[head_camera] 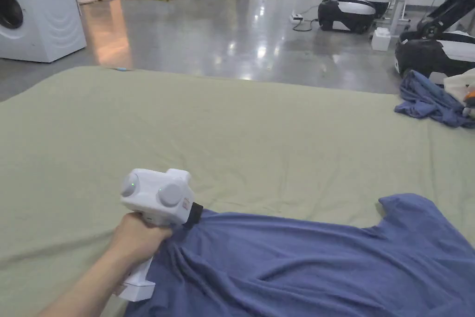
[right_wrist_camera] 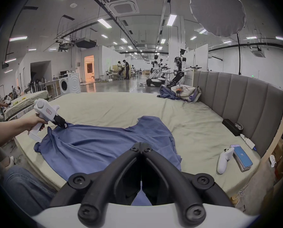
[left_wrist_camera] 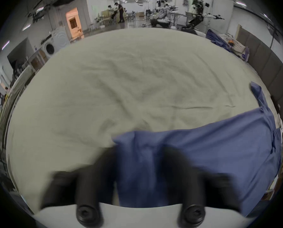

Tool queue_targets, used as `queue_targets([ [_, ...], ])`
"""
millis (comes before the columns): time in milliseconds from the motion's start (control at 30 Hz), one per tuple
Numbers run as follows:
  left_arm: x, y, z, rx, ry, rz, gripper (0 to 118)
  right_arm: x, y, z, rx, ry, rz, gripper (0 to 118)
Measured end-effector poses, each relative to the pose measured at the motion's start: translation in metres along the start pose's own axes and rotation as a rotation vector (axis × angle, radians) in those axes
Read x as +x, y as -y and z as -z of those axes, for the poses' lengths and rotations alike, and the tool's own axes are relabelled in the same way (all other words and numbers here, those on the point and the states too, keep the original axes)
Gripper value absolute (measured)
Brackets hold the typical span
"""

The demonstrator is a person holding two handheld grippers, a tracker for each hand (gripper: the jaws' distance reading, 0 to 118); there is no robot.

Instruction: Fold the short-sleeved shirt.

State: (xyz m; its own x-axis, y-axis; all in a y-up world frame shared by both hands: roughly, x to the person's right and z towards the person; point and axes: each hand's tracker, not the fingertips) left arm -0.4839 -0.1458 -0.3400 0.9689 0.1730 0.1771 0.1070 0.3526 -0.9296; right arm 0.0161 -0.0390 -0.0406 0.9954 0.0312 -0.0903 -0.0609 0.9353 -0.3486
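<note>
A blue short-sleeved shirt (head_camera: 301, 262) lies spread and wrinkled on the pale green bed sheet (head_camera: 232, 137), one sleeve pointing to the far right. My left gripper (head_camera: 197, 216), held in a hand, sits at the shirt's far left corner. In the left gripper view its blurred jaws stand apart with the shirt's edge (left_wrist_camera: 137, 165) between them, so the left gripper (left_wrist_camera: 140, 157) is open. The right gripper view shows the left gripper (right_wrist_camera: 64, 125) touching that corner. My right gripper (right_wrist_camera: 141, 145) is shut with nothing between its jaws, raised over the near side of the shirt (right_wrist_camera: 104, 142).
A pile of clothes (right_wrist_camera: 178, 91) lies at the bed's far corner by the grey headboard (right_wrist_camera: 236, 96). A phone (right_wrist_camera: 242, 157), a white controller (right_wrist_camera: 224, 160) and a black box (right_wrist_camera: 233, 127) lie along the headboard. A washing machine (head_camera: 37, 11) stands beyond the bed.
</note>
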Motion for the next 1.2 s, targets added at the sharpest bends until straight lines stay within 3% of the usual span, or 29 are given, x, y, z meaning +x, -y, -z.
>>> queue_targets([
  [67, 0.039, 0.015, -0.021, 0.073, 0.028, -0.04, 3, 0.0, -0.002, 0.005, -0.012, -0.021, 0.003, 2],
  [133, 0.052, 0.023, -0.036, 0.008, 0.166, -0.068, 3, 0.002, -0.008, 0.016, -0.023, -0.038, 0.001, 2],
  [200, 0.048, 0.015, -0.052, 0.095, 0.155, -0.001, 3, 0.013, -0.02, 0.037, -0.045, -0.048, -0.011, 4],
  [233, 0.043, -0.003, -0.076, 0.534, -0.245, 0.303, 3, 0.023, -0.032, 0.059, -0.109, -0.049, -0.003, 9],
  [267, 0.044, -0.001, -0.082, 0.562, -0.216, 0.303, 3, 0.034, -0.042, 0.082, -0.149, -0.055, 0.027, 18],
  [300, 0.053, 0.006, -0.095, 0.566, -0.178, 0.315, 3, 0.05, -0.052, 0.119, -0.218, -0.052, 0.068, 87],
  [333, 0.056, 0.01, -0.098, 0.541, -0.185, 0.318, 3, 0.064, -0.056, 0.154, -0.313, -0.037, 0.077, 118],
  [367, 0.058, 0.013, -0.099, 0.538, -0.19, 0.325, 3, 0.076, -0.056, 0.194, -0.354, -0.034, 0.084, 116],
  [400, 0.063, 0.017, -0.1, 0.543, -0.202, 0.337, 3, 0.082, -0.057, 0.239, -0.436, 0.037, 0.051, 117],
  [433, 0.056, 0.008, -0.098, 0.534, -0.209, 0.351, 3, 0.087, -0.055, 0.279, -0.513, 0.048, 0.006, 117],
  [567, 0.052, 0.009, -0.092, 0.51, -0.189, 0.353, 3, 0.112, -0.056, 0.362, -0.642, 0.054, -0.017, 115],
  [633, 0.046, 0.01, -0.088, 0.499, -0.16, 0.305, 3, 0.11, -0.045, 0.389, -0.661, -0.002, -0.017, 113],
  [667, 0.044, 0.01, -0.087, 0.497, -0.155, 0.296, 3, 0.109, -0.041, 0.393, -0.671, -0.004, -0.007, 102],
  [700, 0.035, 0.005, -0.084, 0.489, -0.151, 0.301, 3, 0.109, -0.036, 0.4, -0.68, -0.022, -0.007, 61],
  [733, 0.032, 0.004, -0.083, 0.489, -0.154, 0.3, 3, 0.104, -0.035, 0.398, -0.679, -0.006, -0.016, 34],
  [767, 0.031, 0.004, -0.082, 0.491, -0.168, 0.296, 3, 0.101, -0.037, 0.391, -0.637, 0.03, -0.057, 15],
  [800, 0.029, 0.003, -0.082, 0.491, -0.173, 0.296, 3, 0.1, -0.041, 0.385, -0.605, 0.013, -0.061, 5],
  [833, 0.024, 0.001, -0.082, 0.491, -0.169, 0.3, 3, 0.1, -0.045, 0.376, -0.588, -0.037, -0.042, 5],
  [967, 0.02, 0.001, -0.09, 0.505, -0.137, 0.294, 3, 0.106, -0.072, 0.321, -0.415, -0.044, 0.032, 5],
  [1000, 0.024, 0.006, -0.096, 0.536, -0.147, 0.324, 3, 0.101, -0.081, 0.288, -0.371, -0.042, 0.034, 5],
  [1033, 0.033, 0.025, -0.094, 0.33, 0.051, 0.184, 3, 0.1, -0.085, 0.257, -0.306, -0.073, 0.049, 5],
  [1200, 0.046, 0.088, -0.131, 0.402, 0.049, 0.242, 3, 0.105, -0.071, 0.123, -0.221, -0.142, 0.045, 5],
])
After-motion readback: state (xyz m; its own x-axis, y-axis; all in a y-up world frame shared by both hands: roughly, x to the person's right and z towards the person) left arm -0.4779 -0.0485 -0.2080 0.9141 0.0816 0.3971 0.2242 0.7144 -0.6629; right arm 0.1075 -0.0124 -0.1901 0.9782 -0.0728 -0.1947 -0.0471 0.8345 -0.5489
